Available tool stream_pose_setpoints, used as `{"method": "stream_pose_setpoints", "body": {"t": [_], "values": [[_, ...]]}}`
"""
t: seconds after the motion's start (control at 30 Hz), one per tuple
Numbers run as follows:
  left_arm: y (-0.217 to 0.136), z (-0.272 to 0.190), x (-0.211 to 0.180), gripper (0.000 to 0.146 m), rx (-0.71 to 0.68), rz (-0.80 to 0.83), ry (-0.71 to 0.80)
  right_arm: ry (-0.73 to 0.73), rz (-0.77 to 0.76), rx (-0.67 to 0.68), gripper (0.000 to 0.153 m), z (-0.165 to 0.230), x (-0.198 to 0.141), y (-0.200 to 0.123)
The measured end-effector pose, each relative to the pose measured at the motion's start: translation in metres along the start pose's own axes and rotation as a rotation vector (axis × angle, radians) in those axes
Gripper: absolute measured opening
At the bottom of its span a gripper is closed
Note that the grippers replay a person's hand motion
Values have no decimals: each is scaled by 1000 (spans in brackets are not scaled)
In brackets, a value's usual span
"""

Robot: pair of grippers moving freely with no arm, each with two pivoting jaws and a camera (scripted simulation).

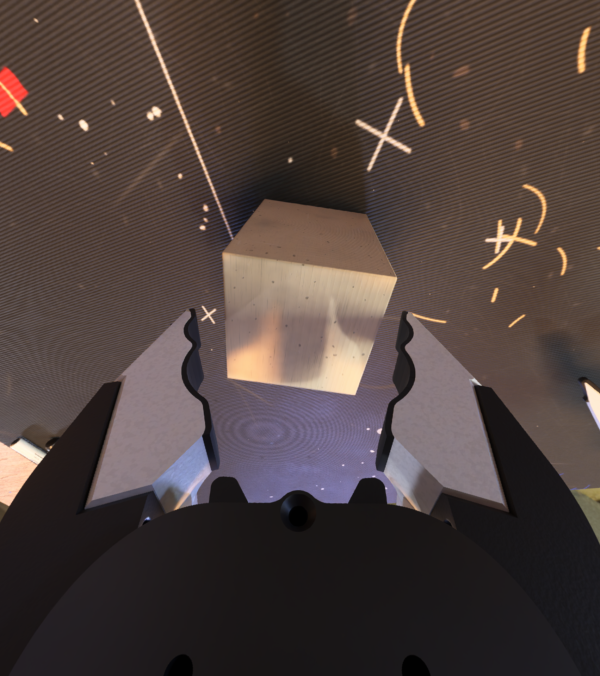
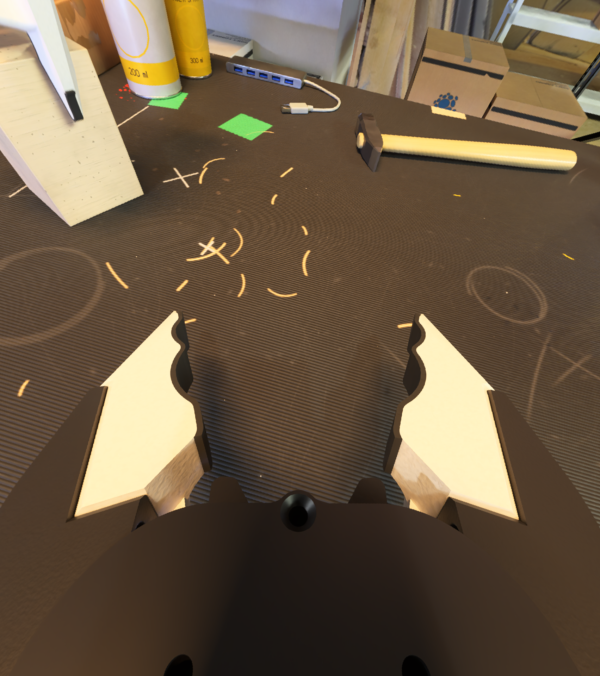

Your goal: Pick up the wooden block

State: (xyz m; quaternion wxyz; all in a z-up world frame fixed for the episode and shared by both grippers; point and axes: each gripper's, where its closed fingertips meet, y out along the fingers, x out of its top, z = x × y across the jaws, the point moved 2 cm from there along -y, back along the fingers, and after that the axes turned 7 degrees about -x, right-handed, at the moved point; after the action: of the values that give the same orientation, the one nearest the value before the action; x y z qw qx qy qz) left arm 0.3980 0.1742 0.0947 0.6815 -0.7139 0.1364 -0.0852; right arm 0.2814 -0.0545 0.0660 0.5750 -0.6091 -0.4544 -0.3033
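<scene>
The wooden block (image 1: 305, 292) is a pale cube standing on the dark ribbed mat (image 1: 108, 256). In the left wrist view my left gripper (image 1: 299, 315) is open, and the block's near part lies between its fingers with a gap on each side. In the right wrist view the block (image 2: 53, 153) is at the upper left, with one white, black-tipped finger of the left gripper (image 2: 53, 62) beside it. My right gripper (image 2: 298, 318) is open and empty over the bare mat, to the right of the block and well clear of it.
A hammer (image 2: 466, 151) lies at the far right. A USB hub (image 2: 265, 73) with its cable and two spray cans (image 2: 144, 47) stand at the back. Green squares (image 2: 245, 126) and a red square (image 1: 5, 91) mark the mat. Cardboard boxes (image 2: 455, 69) stand beyond the edge.
</scene>
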Motion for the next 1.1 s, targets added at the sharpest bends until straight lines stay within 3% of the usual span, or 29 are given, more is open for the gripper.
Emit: {"method": "stream_pose_setpoints", "body": {"t": [0.2,0.47,0.83,1.1], "values": [[19,-2,-3,111,-25,41,0,8,5,-5,120,-4,-2,1],[10,4,-4,106,37,58,47,7,13,0,120,-3,-4,2],[8,-2,1,116,6,13,103,2,12,2,120,-2,-3,1],[5,-6,1,95,-4,17,91,1,11,5,120,-2,-2,0]]}}
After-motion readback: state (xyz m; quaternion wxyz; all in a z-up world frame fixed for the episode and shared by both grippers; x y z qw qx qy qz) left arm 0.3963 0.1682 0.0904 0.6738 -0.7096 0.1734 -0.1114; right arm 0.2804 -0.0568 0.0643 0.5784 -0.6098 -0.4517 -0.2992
